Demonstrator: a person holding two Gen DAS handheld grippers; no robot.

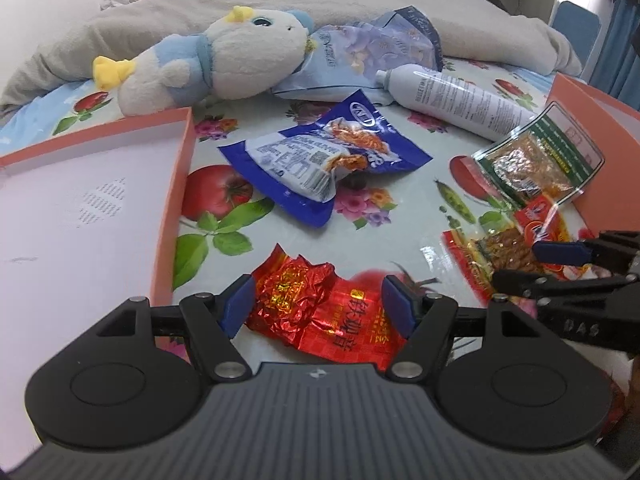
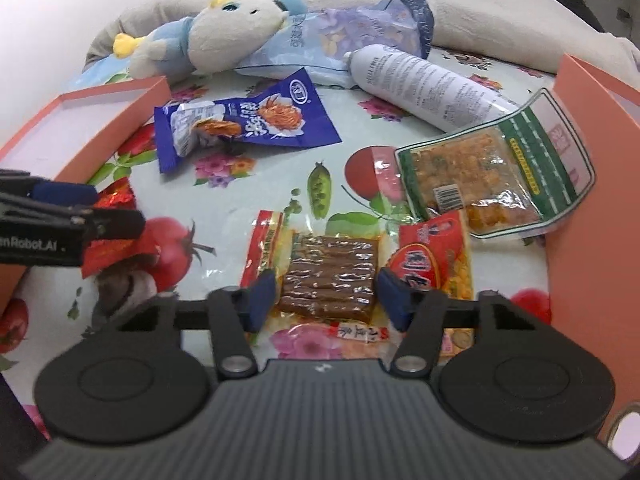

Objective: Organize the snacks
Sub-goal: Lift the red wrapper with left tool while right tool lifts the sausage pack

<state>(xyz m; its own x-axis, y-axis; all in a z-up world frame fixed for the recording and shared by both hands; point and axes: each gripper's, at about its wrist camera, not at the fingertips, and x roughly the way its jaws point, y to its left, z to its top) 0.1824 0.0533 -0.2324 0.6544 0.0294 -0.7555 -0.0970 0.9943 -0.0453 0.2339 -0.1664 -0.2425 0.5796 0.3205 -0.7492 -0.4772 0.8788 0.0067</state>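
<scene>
Left wrist view: left gripper (image 1: pixel 320 304) straddles a crumpled red foil snack packet (image 1: pixel 324 316) on the fruit-print sheet (image 1: pixel 400 216); jaws spread, pads not pressing. Packet's long axis runs upper-left to lower-right; its near end is hidden by the gripper body.

Right wrist view: right gripper (image 2: pixel 326 296) brackets a brown tofu-strip pack (image 2: pixel 330 276), long axis pointing away; jaws released, lower label partly hidden.

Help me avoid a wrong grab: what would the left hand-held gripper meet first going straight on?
Probably the crinkled red foil packet, lying between the left hand-held gripper's open jaws; depth is uncertain.
</scene>
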